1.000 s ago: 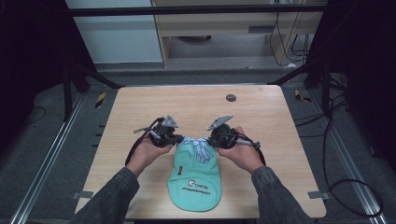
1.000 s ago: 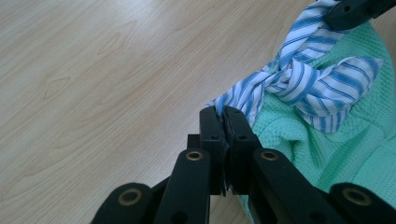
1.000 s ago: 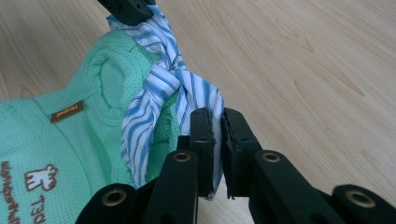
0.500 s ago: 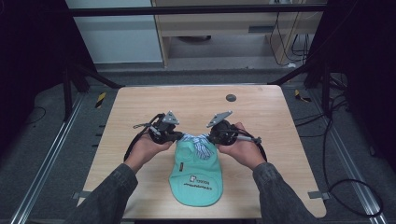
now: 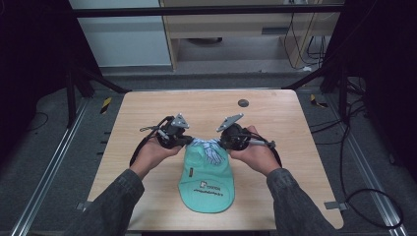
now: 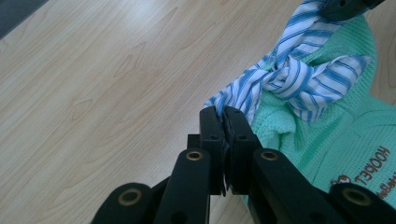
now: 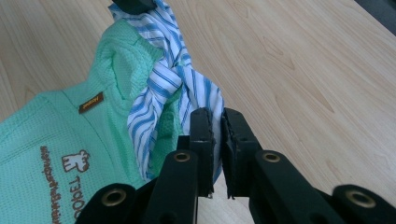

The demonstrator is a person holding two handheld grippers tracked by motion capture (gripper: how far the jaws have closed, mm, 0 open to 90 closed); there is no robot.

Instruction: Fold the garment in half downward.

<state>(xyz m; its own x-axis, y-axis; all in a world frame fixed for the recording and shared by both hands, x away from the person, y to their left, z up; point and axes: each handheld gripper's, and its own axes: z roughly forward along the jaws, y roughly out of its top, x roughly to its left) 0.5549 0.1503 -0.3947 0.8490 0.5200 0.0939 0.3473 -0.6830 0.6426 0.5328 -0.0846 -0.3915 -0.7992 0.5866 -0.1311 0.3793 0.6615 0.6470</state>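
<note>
Brown tag point(image 7: 91, 102) in right gripper view, grippers point(image 5: 192, 141) pinching striped tie point(image 5: 210, 147)

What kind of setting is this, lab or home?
Likely a lab recording rig: a bare wooden table inside a dark metal frame, loose cables on grey floor, and a handheld left gripper and right gripper.

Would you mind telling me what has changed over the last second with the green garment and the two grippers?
Little has changed. The left gripper and right gripper stay clamped on the ends of the striped tie, knotted at the top of the green garment. The garment has edged slightly away from the person. The dark disc has not moved.
</note>
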